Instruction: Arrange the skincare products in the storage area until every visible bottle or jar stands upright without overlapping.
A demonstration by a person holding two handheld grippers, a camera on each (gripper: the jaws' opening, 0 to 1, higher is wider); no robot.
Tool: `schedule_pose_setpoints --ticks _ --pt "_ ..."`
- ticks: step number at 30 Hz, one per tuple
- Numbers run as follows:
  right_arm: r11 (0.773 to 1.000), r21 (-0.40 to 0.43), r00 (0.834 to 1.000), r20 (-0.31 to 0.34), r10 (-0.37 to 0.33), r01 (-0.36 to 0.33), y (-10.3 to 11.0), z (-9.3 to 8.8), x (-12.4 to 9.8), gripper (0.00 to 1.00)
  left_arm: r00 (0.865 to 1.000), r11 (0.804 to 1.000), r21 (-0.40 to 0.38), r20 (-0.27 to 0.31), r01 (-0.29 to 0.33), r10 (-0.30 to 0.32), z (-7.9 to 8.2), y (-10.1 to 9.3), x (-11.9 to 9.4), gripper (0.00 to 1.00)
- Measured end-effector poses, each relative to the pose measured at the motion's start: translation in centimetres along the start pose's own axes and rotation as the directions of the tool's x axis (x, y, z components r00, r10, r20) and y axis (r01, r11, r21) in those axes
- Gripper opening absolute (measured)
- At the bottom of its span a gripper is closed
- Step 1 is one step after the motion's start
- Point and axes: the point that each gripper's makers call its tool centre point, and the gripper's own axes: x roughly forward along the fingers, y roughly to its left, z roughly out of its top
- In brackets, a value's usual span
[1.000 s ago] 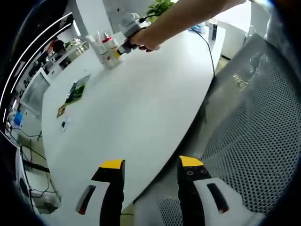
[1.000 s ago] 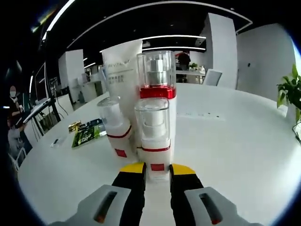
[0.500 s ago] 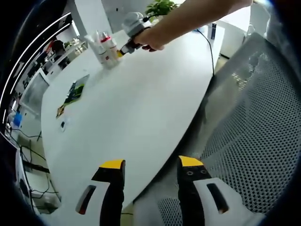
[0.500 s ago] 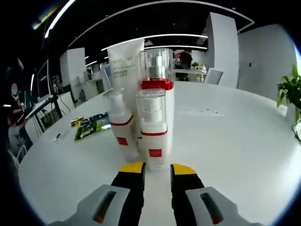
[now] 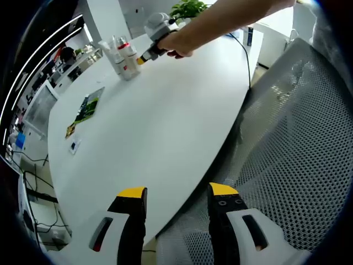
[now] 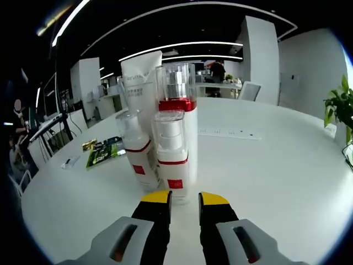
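Four skincare items stand upright in a tight cluster on the white table (image 6: 265, 165): a white tube (image 6: 142, 83) at the back, a tall bottle with a red band (image 6: 177, 105), a small pump bottle (image 6: 134, 146) on the left and a small clear-capped bottle (image 6: 172, 154) in front. My right gripper (image 6: 185, 196) is open by a narrow gap just short of the front bottle, holding nothing. In the left gripper view the same cluster (image 5: 124, 55) sits far across the table, with the hand-held right gripper (image 5: 141, 58) beside it. My left gripper (image 5: 177, 192) is open over the table's near edge.
A green card (image 6: 102, 154) lies left of the cluster, also seen as the green card (image 5: 88, 106) with a small item (image 5: 74, 146) nearby. A grey mesh chair (image 5: 298, 138) stands at the table's edge. A black cable (image 5: 242, 49) and a plant (image 6: 342, 105) are at the far side.
The right gripper has drawn back from the front bottle, which was between its jaw tips and now stands free ahead. The left gripper has stayed put.
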Motion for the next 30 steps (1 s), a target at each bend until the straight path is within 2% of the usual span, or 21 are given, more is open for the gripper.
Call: schedule_pose_setpoints --ticks 10,18,23,30 --pt "1.000 -0.017 1.000 0.000 0.013 -0.013 0.4 0.1 0.2 0.12 1.000 1.000 -0.001 -0.002 0.000 0.000 0.0 0.0 0.0 0.41" --pt "0.999 -0.036 1.000 -0.021 0.018 -0.019 0.2 -0.6 -0.5 0.12 1.000 1.000 -0.004 -0.008 -0.003 0.003 -0.2 0.1 0.0 0.40" --pt "0.997 -0.060 0.999 -0.023 0.036 -0.037 0.6 -0.4 -1.6 0.12 0.999 0.999 -0.007 0.004 -0.033 0.034 0.0 0.6 -0.2 0.40" --pt "0.993 -0.096 0.998 -0.007 0.065 -0.065 1.7 0.5 -4.3 0.14 0.996 0.996 -0.009 0.030 -0.087 0.087 0.5 1.6 -0.6 0.40"
